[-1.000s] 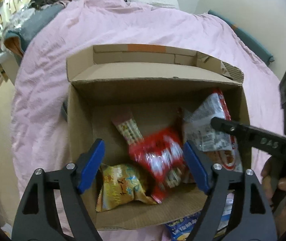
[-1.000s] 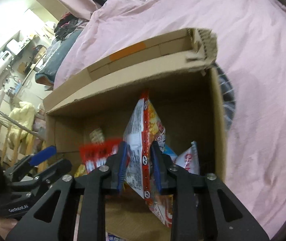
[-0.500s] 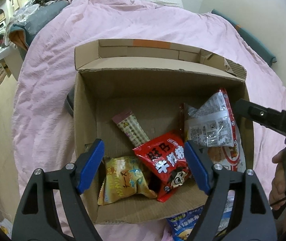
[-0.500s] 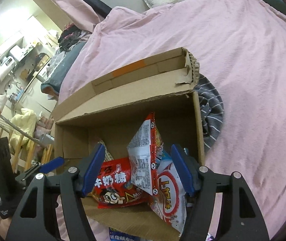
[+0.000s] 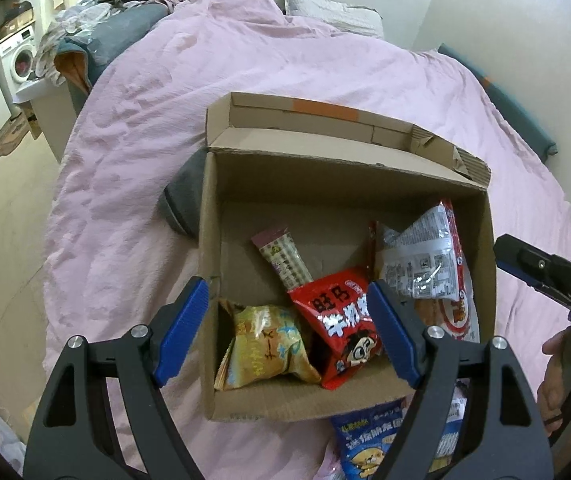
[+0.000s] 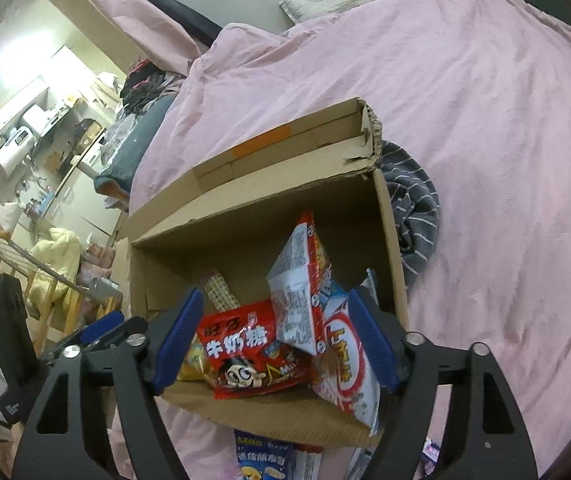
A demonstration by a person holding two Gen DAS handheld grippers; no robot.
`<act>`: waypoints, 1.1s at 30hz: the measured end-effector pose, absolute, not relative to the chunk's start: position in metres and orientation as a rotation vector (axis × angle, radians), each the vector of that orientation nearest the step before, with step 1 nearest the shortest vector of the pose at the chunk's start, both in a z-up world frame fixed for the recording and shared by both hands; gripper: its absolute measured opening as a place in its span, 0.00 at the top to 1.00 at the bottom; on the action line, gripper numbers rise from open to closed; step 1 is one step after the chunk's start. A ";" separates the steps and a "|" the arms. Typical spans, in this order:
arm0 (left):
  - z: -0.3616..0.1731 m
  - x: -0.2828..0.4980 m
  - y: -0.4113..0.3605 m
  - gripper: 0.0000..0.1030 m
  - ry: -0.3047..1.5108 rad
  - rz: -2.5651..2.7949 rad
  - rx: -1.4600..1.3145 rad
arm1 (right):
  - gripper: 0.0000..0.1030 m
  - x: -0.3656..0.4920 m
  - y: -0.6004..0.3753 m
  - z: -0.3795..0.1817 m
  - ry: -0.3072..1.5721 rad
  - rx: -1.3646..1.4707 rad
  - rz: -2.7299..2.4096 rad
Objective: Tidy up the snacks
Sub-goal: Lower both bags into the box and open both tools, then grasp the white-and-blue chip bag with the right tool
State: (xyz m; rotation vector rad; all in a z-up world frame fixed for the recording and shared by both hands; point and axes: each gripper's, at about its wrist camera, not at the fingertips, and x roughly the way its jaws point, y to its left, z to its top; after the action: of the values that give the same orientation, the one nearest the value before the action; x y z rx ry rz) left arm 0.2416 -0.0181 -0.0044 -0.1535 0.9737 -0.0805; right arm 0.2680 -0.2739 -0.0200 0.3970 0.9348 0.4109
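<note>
An open cardboard box [image 5: 209,280] sits on a pink bed cover. Inside lie a yellow snack bag [image 5: 265,348], a red bag [image 5: 341,320], a thin stick pack [image 5: 281,256] and a silver bag with red edges [image 5: 425,260] that leans on a white bag with a red ring [image 6: 345,364]. My left gripper [image 5: 287,332] hovers open over the box's near side, holding nothing. My right gripper [image 6: 275,338] is over the near right part of the box [image 6: 269,208]. Its jaws are opening, and its pads press on nothing. The silver bag [image 6: 301,280] stands free beyond them.
A blue snack pack [image 5: 369,444] lies on the cover in front of the box. A striped dark cloth [image 6: 413,208] is bunched against the box's right side. A pillow [image 5: 333,16] is at the bed's head, and a washing machine [image 5: 21,60] and clutter stand far left.
My right gripper opened and let go of the silver bag, which now leans inside the box. Both grippers drew back and up from the box.
</note>
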 end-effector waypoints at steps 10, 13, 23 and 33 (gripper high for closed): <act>-0.004 0.214 -0.015 0.24 0.991 -0.072 -0.175 | 0.22 0.231 -0.275 -0.016 0.939 0.392 0.390; -0.004 0.202 -0.017 0.24 0.992 -0.069 -0.166 | 0.22 0.217 -0.280 -0.017 0.948 0.403 0.383; -0.007 0.168 -0.022 0.24 1.001 -0.076 -0.143 | 0.22 0.176 -0.302 -0.028 0.996 0.434 0.293; -0.013 0.146 -0.026 0.24 1.019 -0.078 -0.154 | 0.22 0.149 -0.311 -0.042 1.050 0.407 0.261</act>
State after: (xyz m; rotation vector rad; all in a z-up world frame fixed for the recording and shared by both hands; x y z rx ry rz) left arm 0.1462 -0.0260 -0.0130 -0.1545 1.0194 -0.0782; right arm 0.1487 -0.3111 -0.0415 0.4066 1.0503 0.2607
